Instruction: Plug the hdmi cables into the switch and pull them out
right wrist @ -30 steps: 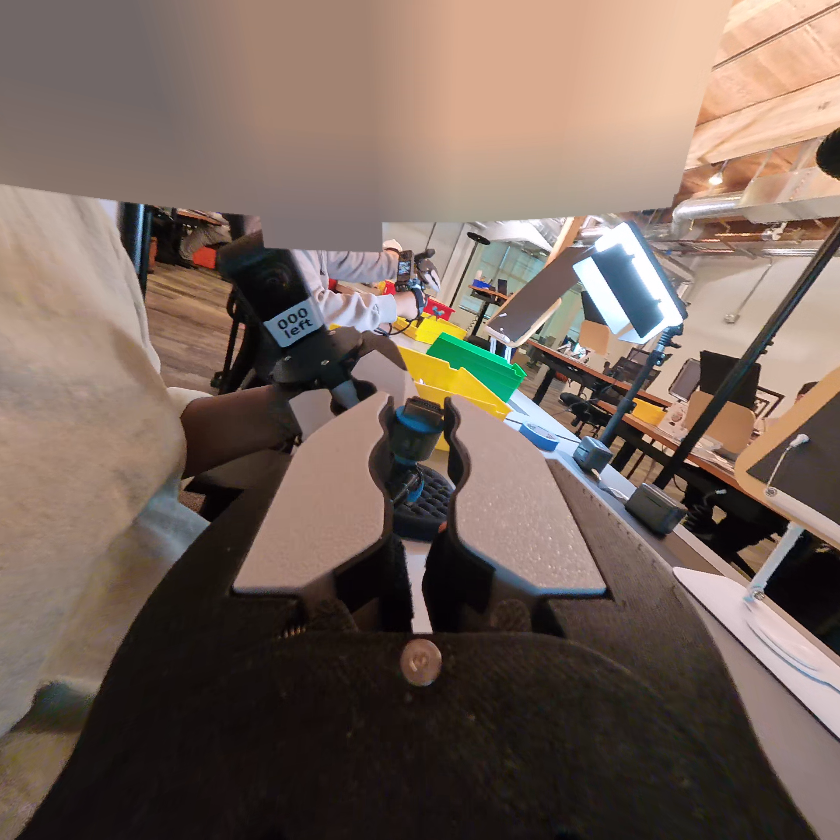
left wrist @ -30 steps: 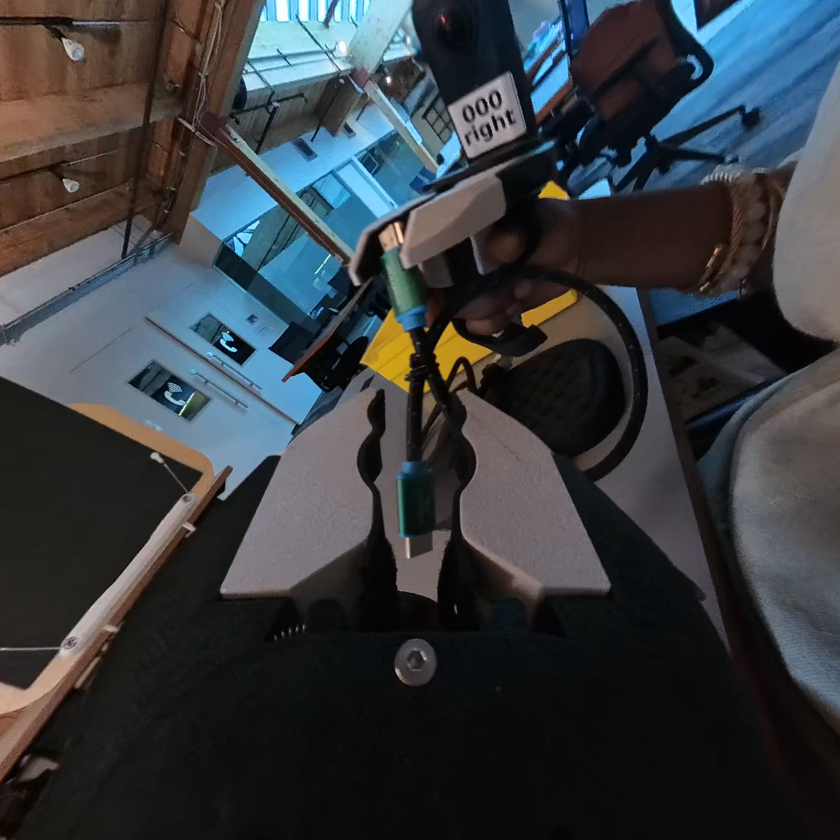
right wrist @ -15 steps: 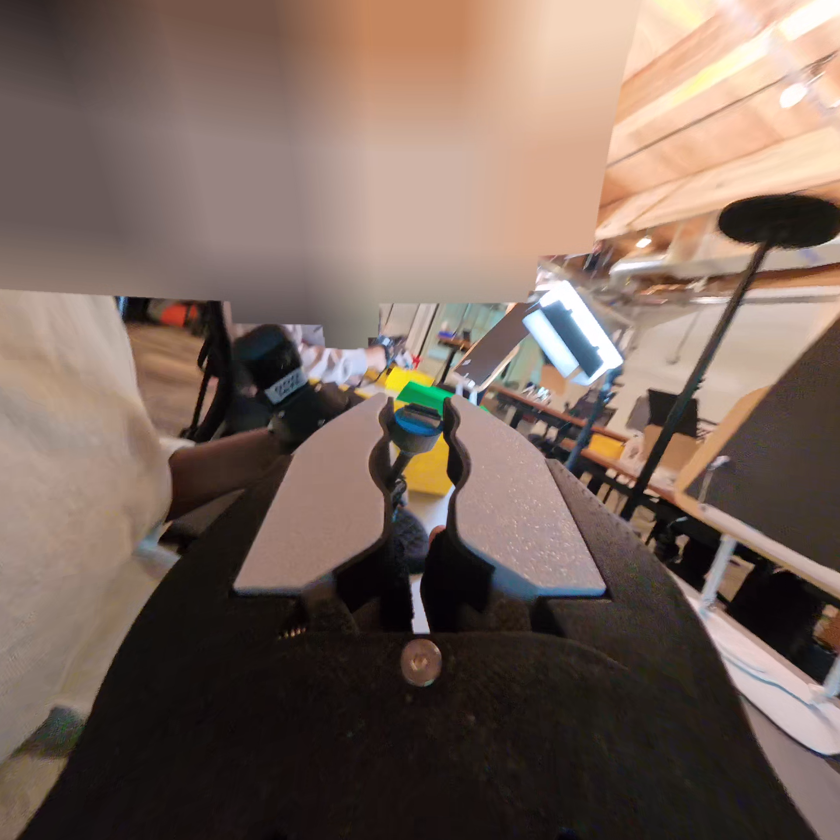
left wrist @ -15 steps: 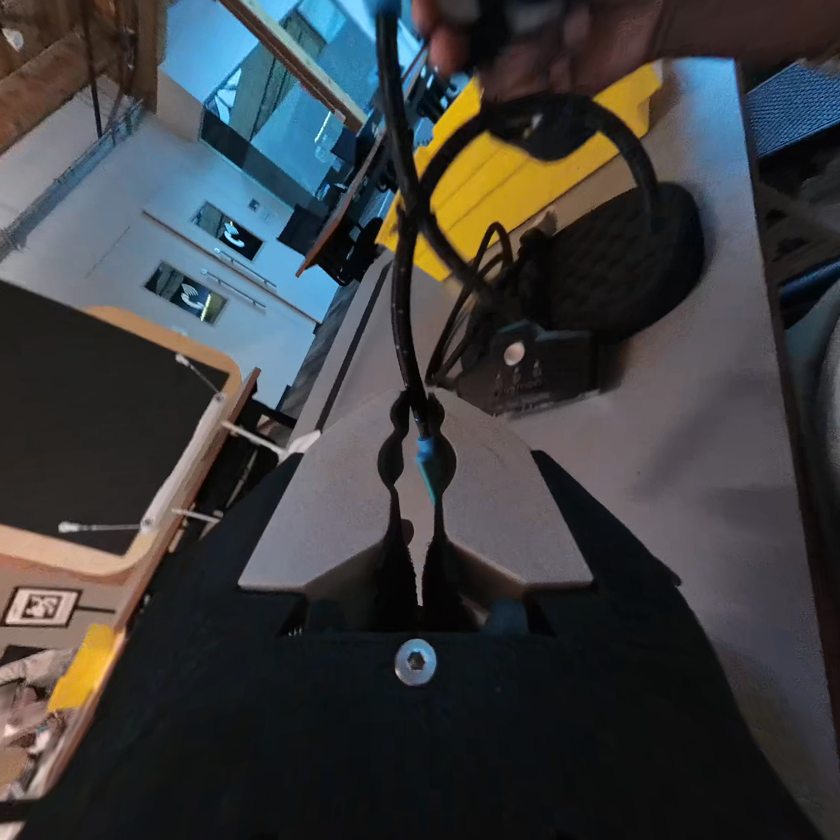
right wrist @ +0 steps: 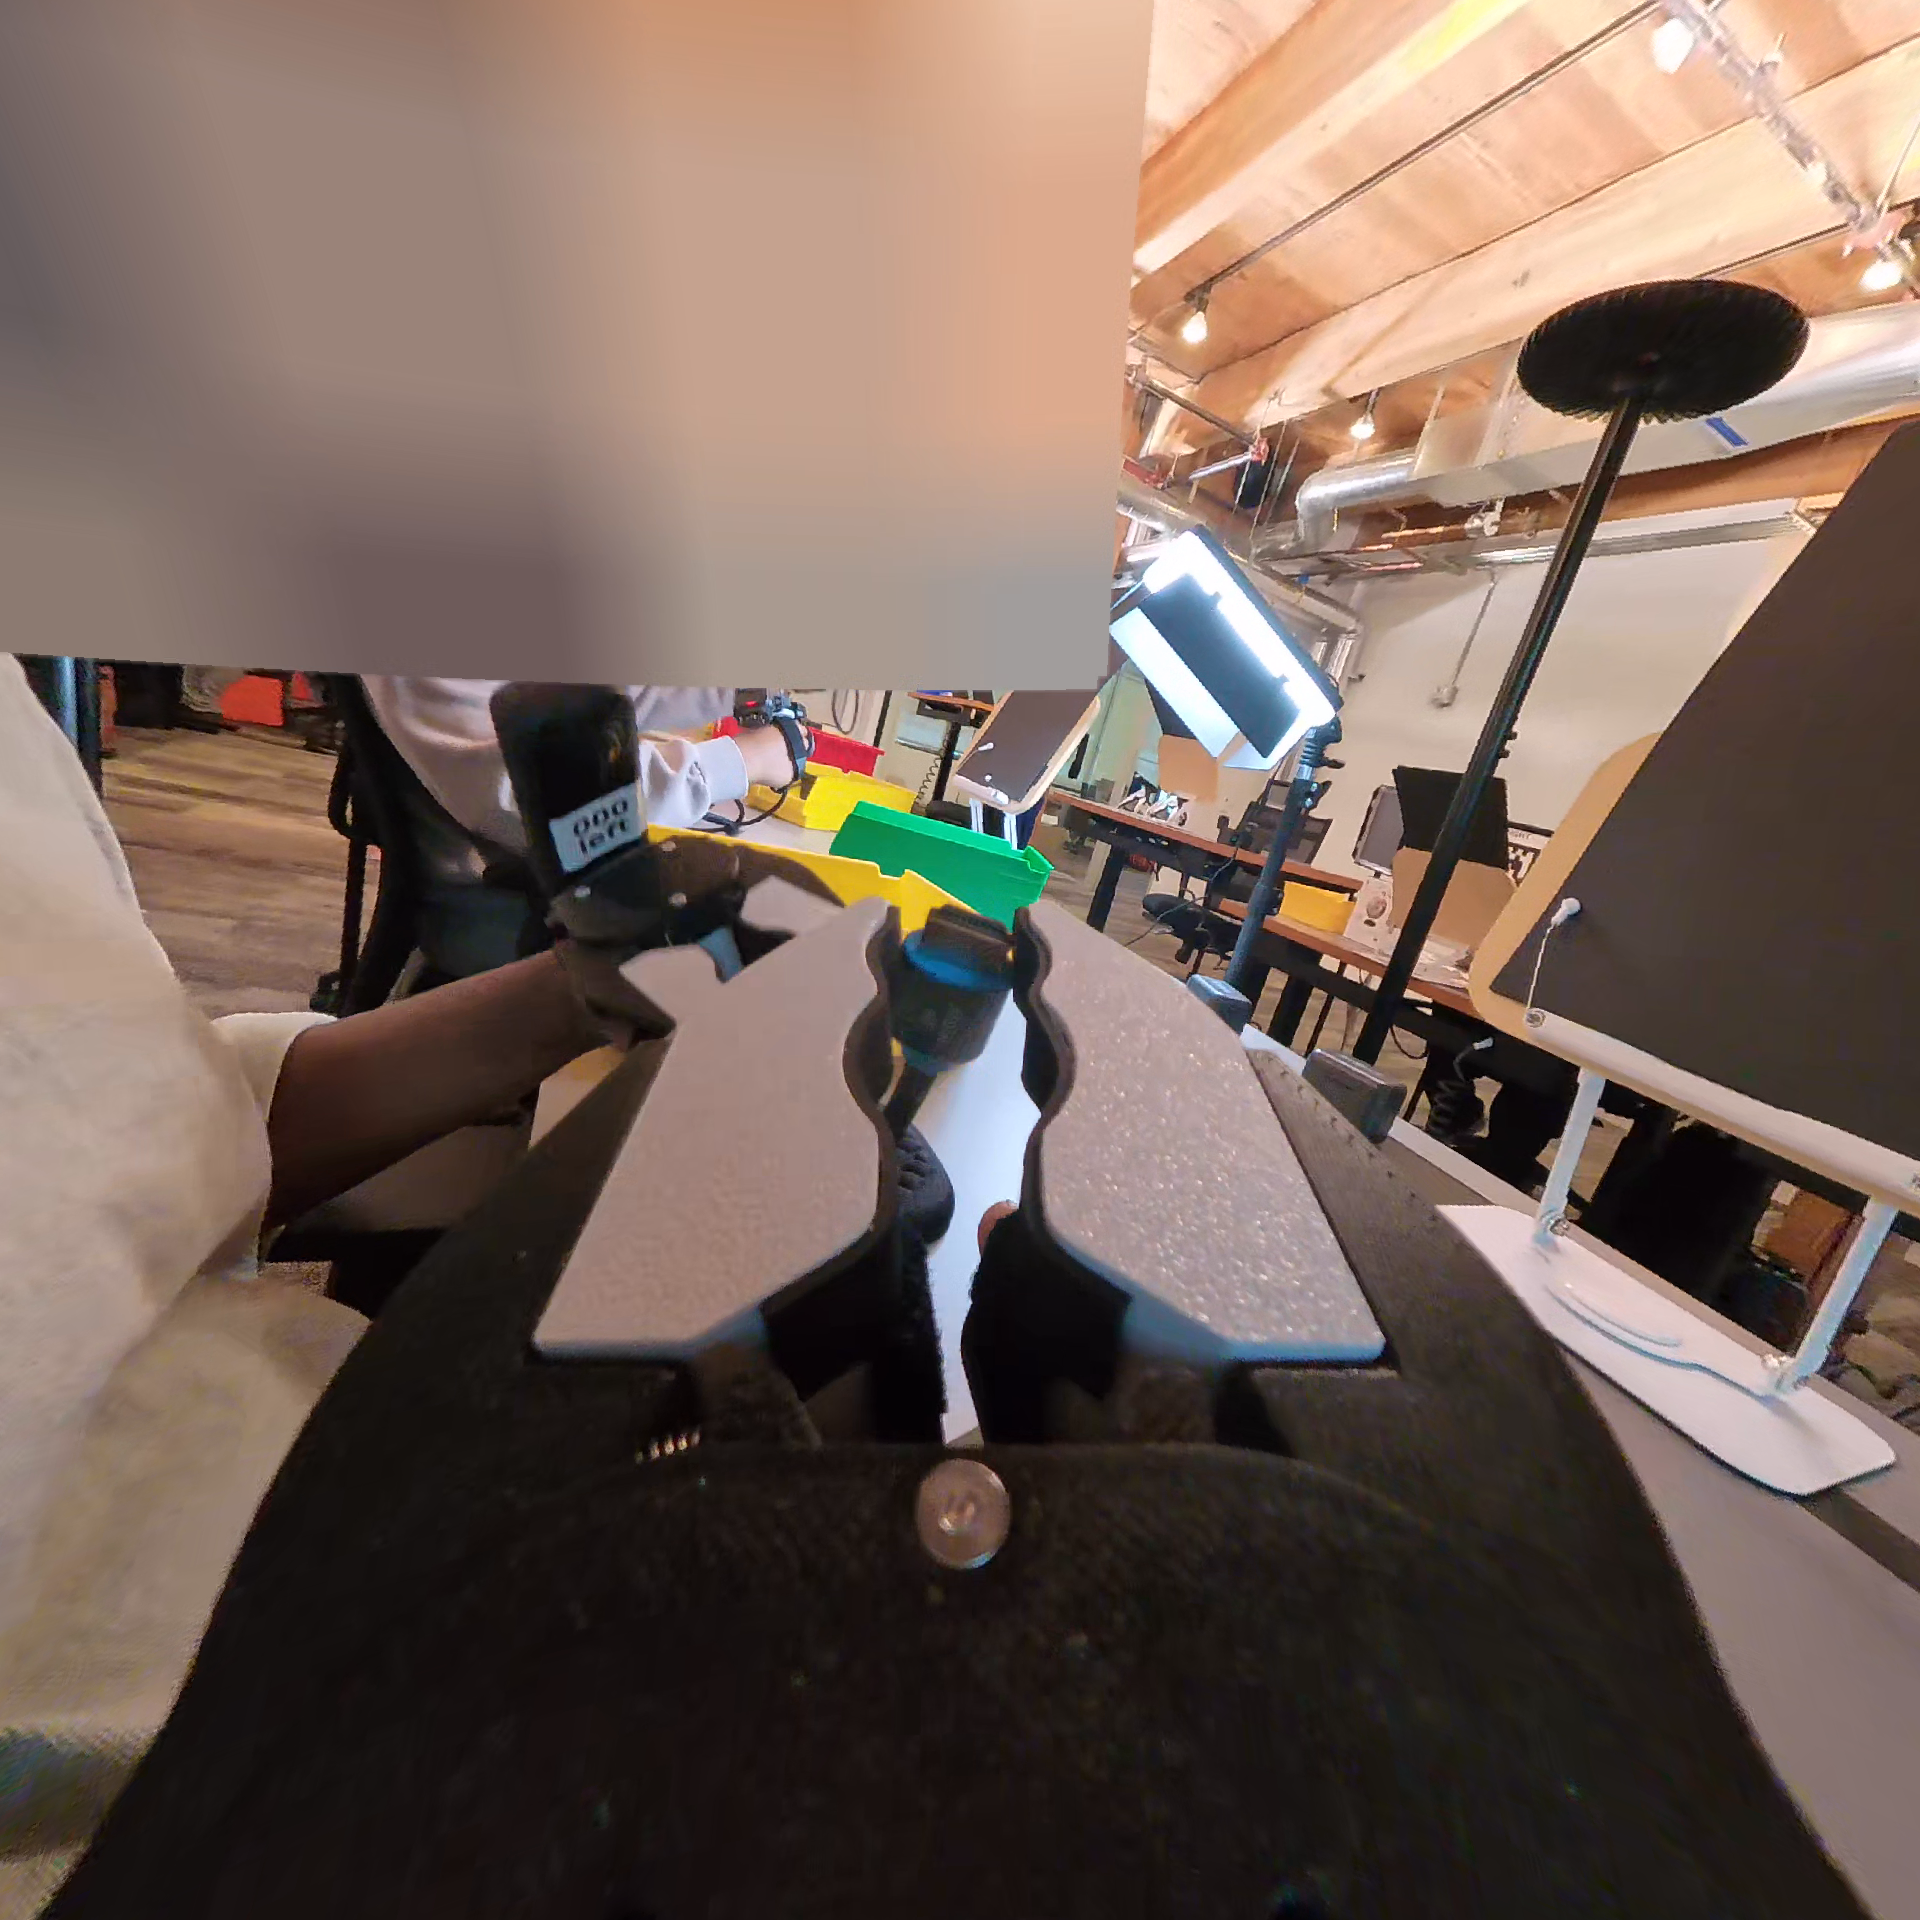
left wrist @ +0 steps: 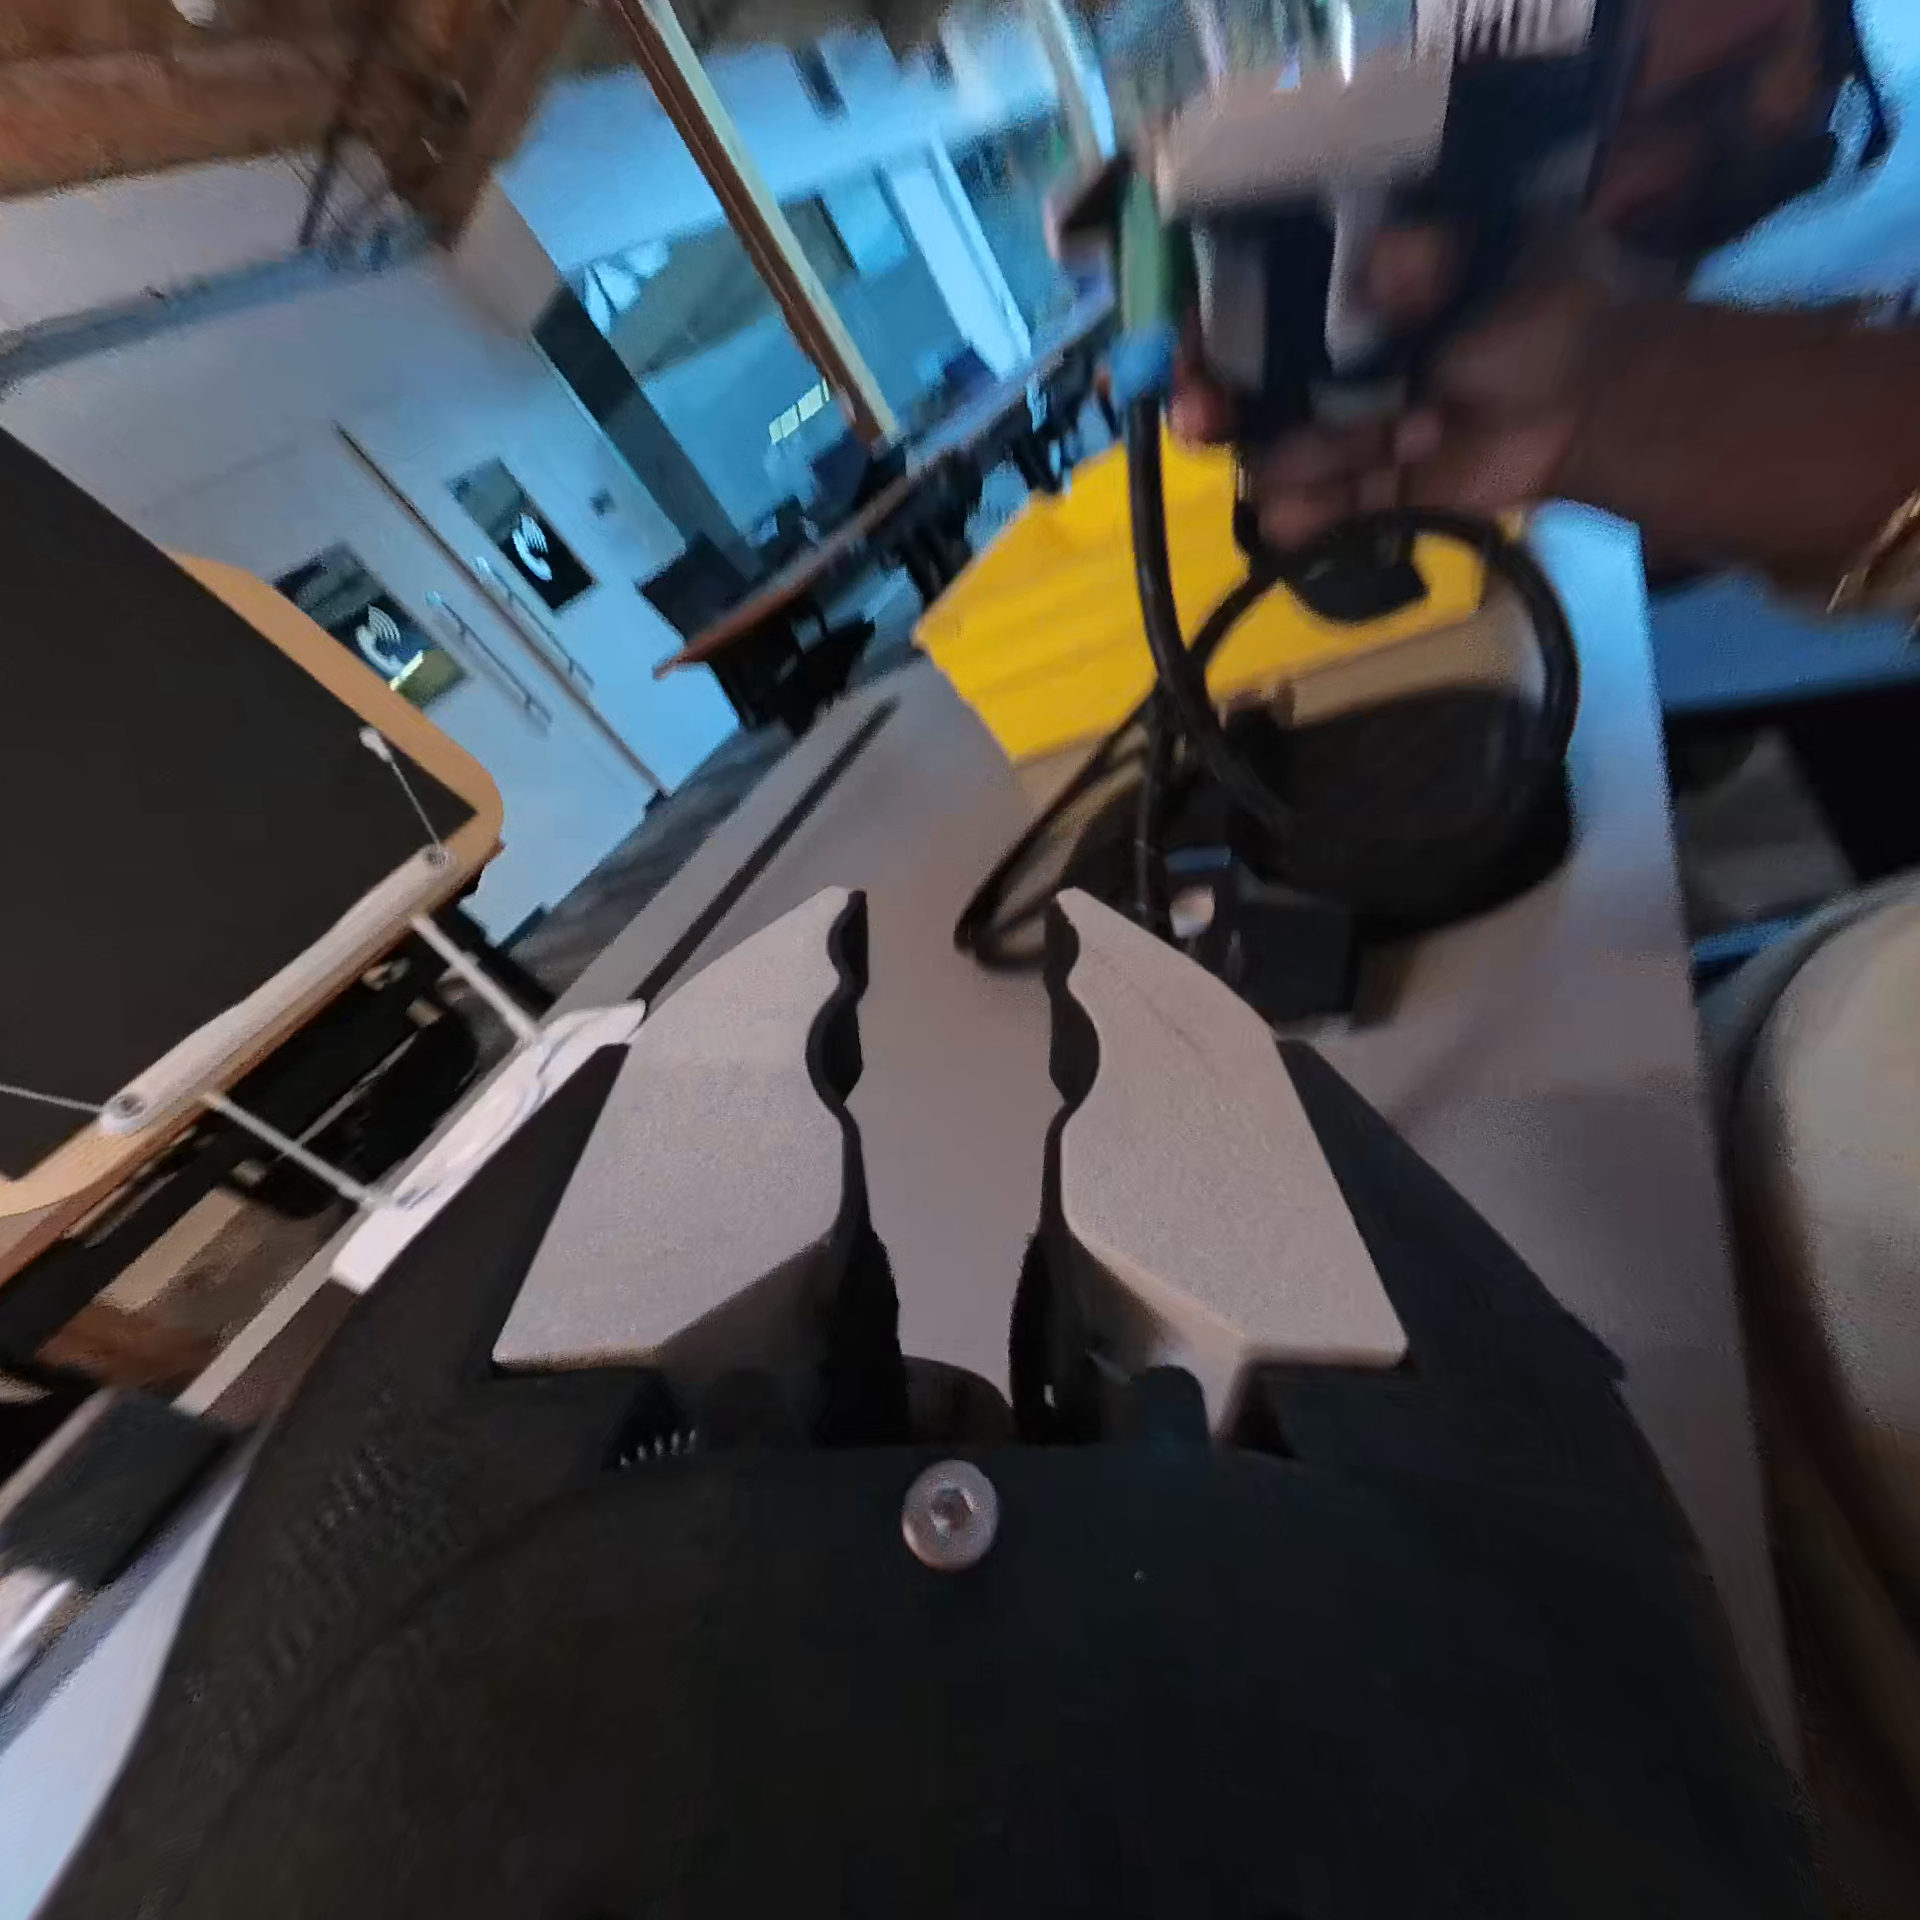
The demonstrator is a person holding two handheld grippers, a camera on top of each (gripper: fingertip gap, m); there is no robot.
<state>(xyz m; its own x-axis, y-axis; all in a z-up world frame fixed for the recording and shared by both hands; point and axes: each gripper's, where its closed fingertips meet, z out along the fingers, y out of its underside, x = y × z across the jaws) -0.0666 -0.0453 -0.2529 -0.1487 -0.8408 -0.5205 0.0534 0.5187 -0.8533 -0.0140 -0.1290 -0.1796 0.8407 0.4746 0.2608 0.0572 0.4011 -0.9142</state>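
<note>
Releasing the cable's second plug it was pinching half a second ago, left gripper (left wrist: 951,920) now gaping empty over the counter (left wrist: 1507,1091) beside the switch (left wrist: 1273,951), right gripper (right wrist: 945,940) still clamping the raised hdmi plug (right wrist: 940,1003), insertion pending.

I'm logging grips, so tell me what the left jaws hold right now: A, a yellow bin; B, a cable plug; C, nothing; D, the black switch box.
C: the left gripper has its jaws apart with only bare table between them.
</note>
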